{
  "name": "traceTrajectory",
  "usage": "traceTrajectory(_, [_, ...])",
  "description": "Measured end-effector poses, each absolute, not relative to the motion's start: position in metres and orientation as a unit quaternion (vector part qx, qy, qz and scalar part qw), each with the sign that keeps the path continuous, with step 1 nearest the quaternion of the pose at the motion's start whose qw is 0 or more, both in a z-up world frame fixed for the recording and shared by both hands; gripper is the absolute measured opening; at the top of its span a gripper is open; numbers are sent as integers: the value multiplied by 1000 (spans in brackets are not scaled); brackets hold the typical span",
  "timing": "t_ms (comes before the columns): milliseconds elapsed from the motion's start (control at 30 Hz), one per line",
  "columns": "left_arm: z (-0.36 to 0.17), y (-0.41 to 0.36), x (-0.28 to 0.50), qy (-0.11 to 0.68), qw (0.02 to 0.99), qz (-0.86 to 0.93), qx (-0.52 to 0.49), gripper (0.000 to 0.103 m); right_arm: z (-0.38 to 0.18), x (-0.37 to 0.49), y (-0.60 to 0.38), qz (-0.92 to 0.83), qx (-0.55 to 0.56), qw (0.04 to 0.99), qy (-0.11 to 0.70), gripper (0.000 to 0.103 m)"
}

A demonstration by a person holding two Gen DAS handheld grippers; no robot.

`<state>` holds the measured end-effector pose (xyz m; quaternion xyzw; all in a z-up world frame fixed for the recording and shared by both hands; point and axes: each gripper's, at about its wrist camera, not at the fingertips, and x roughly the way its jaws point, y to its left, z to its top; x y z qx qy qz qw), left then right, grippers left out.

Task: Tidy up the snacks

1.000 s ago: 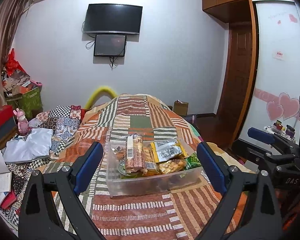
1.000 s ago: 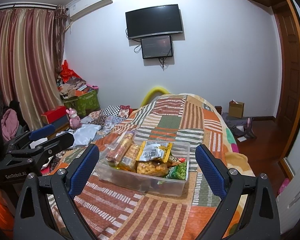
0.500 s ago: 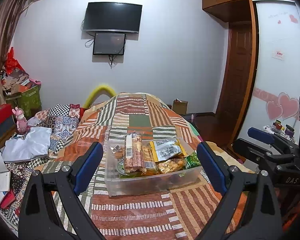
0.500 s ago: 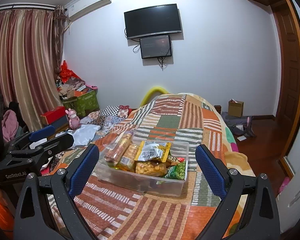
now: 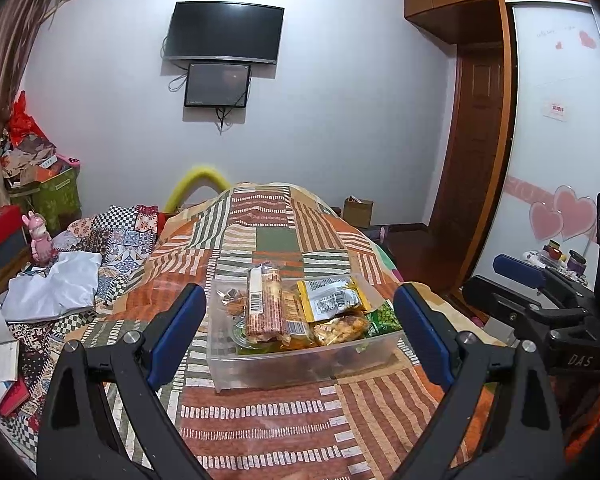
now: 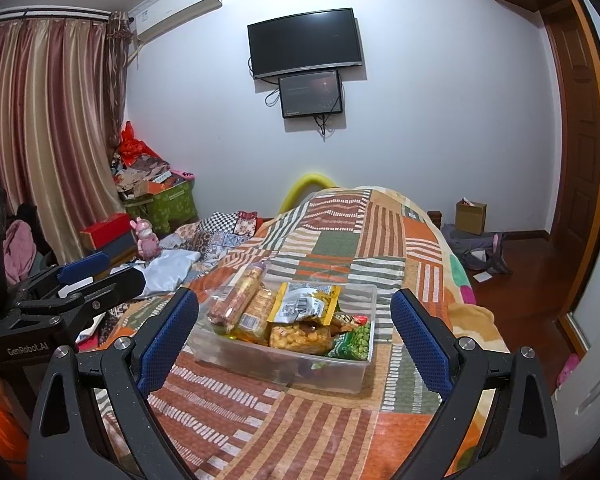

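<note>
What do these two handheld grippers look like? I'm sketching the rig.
Left gripper and right gripper match: black angular frames with silver bolts and textured blue pads. White lettering reads "GenRobot.AI" on the left, "DAS" on the right. No cables or sleeves show.

Both the left tool (image 5: 298,330) and the right tool (image 6: 296,330) hover side by side, jaws spread wide, gripping nothing.

Home bedroom, lived-in.
Bed w/ patchwork quilt (image 5: 276,240), wall TV (image 5: 224,32), curtains (image 6: 44,128), wardrobe (image 5: 556,120), AC unit (image 6: 176,8).
</note>
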<state>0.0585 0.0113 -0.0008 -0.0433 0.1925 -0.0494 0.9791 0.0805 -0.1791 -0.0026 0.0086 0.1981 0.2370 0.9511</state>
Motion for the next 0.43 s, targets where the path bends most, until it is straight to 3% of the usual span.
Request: traceTrajectory(433, [-1, 8, 55, 191, 979, -60, -39, 96, -2, 81, -179, 237, 9, 951, 199, 96])
